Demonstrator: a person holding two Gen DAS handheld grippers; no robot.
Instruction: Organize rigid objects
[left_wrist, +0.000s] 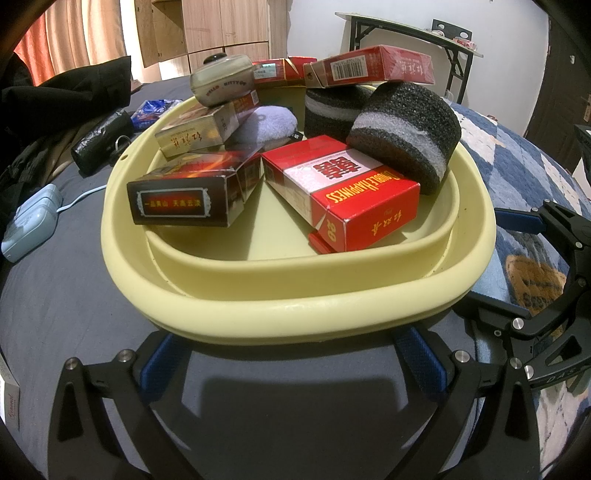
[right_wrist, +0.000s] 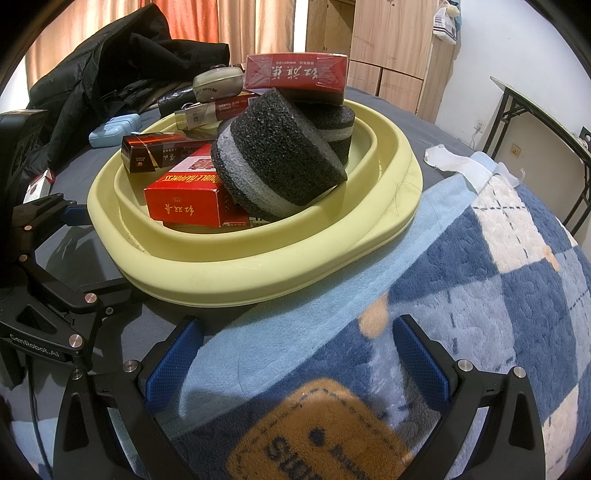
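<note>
Setting: bedroom in a home. Evidence: bed with dark grey sheet (left_wrist: 55, 295); blue-and-white checked plush blanket (right_wrist: 498, 277) spread over one side of it; black padded jacket (right_wrist: 110, 66) heaped at the far edge; orange and beige curtains (right_wrist: 207, 22) behind; light wooden wardrobe with panelled doors (right_wrist: 391, 48); black-legged folding table (left_wrist: 406, 33) against a white wall; wall socket (right_wrist: 515, 149); dark door with a handle (left_wrist: 565, 107).
</note>
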